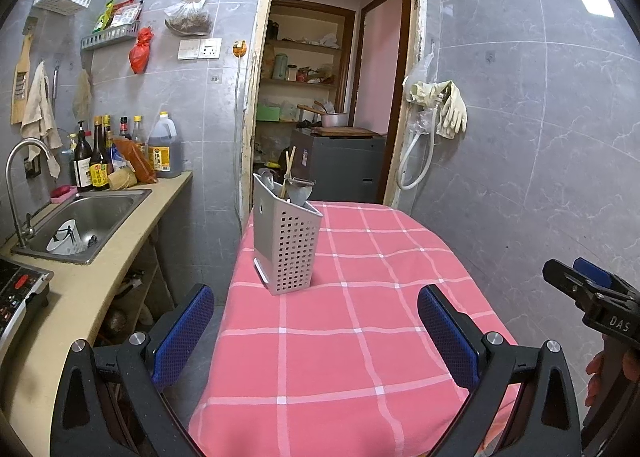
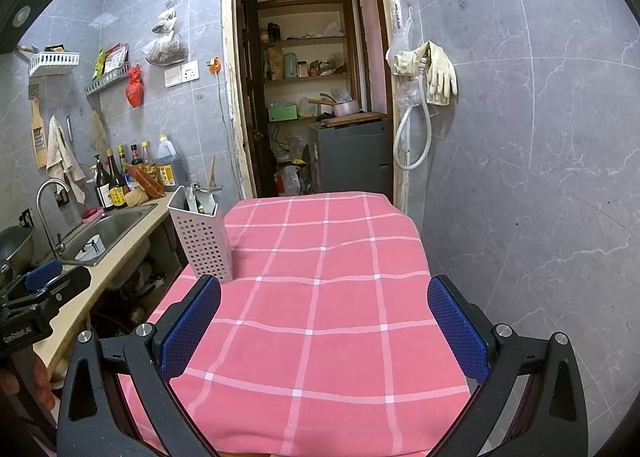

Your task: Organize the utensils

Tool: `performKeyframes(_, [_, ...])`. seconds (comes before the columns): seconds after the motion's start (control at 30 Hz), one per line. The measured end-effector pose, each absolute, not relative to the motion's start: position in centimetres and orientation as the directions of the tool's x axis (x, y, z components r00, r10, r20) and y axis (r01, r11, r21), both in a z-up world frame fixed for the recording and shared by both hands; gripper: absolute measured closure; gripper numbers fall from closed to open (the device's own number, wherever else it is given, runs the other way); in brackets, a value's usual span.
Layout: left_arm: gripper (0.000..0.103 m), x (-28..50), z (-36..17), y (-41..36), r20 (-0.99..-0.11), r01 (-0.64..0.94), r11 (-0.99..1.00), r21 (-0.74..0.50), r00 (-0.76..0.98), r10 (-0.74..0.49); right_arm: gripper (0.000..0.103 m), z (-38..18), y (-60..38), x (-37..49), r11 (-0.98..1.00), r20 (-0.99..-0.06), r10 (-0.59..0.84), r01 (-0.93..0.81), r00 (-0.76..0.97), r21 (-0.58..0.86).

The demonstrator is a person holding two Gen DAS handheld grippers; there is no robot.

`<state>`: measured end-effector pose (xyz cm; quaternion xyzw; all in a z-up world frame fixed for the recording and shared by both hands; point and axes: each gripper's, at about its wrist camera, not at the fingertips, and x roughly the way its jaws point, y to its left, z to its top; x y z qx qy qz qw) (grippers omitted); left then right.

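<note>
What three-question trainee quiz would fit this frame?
1. True or false: both grippers, left and right, are open and hold nothing.
2. Where does the holder stand? A) in the sink B) on the checked cloth C) on the floor
3. Fill in: the utensils are ____ the holder.

Key: 1 true; 2 B, on the cloth; 3 inside, standing upright.
</note>
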<state>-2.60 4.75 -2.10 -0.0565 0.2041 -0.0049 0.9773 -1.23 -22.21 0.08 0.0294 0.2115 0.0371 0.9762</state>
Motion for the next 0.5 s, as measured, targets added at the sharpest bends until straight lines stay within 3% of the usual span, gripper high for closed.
performKeyframes(0.5, [0.001, -2.6, -2.11, 4.42, -0.409, -0.019, 0.996, -0.086, 0.912, -0.018, 0.002, -0.42, -22.44, -1.6, 0.995, -0.419, 0.084, -0.057, 0.904, 0.078])
